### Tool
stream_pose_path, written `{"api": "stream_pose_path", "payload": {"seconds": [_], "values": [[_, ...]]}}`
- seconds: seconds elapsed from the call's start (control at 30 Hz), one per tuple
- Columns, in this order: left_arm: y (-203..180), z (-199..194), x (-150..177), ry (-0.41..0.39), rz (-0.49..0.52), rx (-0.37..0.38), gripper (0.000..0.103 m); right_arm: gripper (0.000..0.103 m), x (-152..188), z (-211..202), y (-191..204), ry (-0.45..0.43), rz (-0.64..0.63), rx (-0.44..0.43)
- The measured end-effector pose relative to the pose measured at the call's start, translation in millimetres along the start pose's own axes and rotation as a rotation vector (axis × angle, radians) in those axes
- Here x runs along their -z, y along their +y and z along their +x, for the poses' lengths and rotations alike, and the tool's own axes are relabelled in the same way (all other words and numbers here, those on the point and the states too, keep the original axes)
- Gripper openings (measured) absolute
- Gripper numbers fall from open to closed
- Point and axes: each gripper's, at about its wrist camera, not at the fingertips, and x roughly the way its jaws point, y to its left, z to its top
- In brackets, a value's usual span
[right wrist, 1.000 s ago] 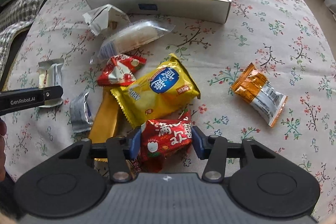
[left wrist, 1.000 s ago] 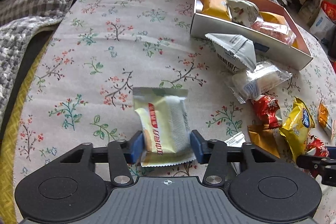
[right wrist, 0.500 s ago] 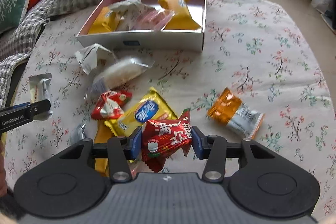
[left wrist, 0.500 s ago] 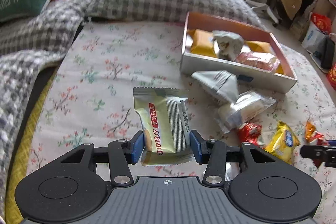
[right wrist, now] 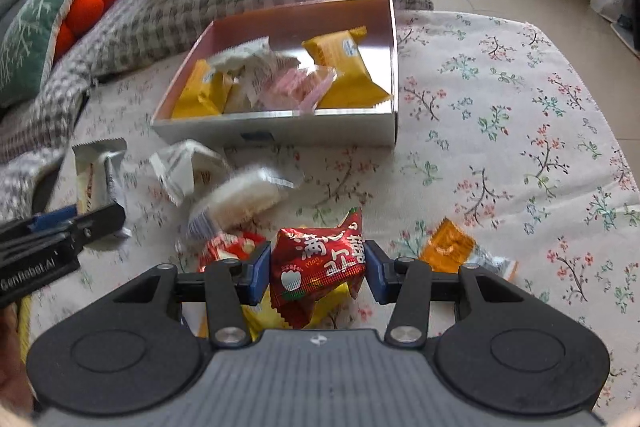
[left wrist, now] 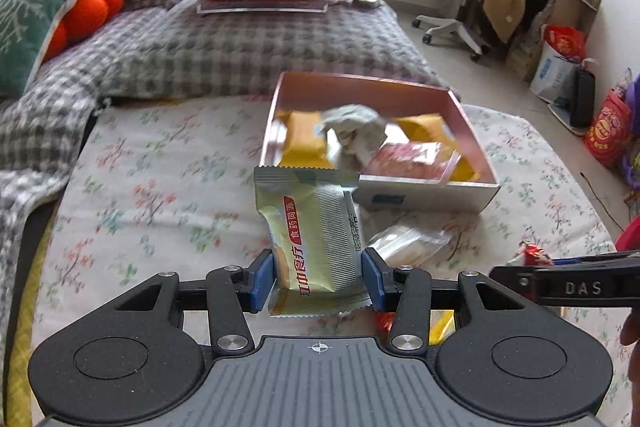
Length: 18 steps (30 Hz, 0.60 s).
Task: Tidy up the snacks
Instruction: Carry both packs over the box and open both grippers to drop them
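You get soft, even daylight; the snack box (left wrist: pixel 420 195) and floral cloth (right wrist: pixel 500 131) smear with motion blur, and edges bow.

Both wrist views close, angled down along fingers (left wrist: pixel 262 281); share snack box (left wrist: pixel 424 193) on floral cloth (right wrist: pixel 500 131)

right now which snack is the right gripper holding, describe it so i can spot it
Start at the open box on the floral cloth; nearer the camera, the right gripper pinches a red packet. Unlike the orange packet beside it, it carries big white characters.
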Motion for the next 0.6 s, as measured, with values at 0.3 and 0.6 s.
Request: {"api": "stream_pose_path", "payload": {"seconds": [0.3, 0.6], "values": [[-28, 26, -34, 0.012, 0.064, 0.035, 0.044, 0.044, -31, 6, -8, -0.031, 0.063, -0.062], [-29, 70, -66, 0.059, 0.049, 0.079, 0.044, 0.044, -62, 31, -21, -0.035, 0.125, -0.168]]}}
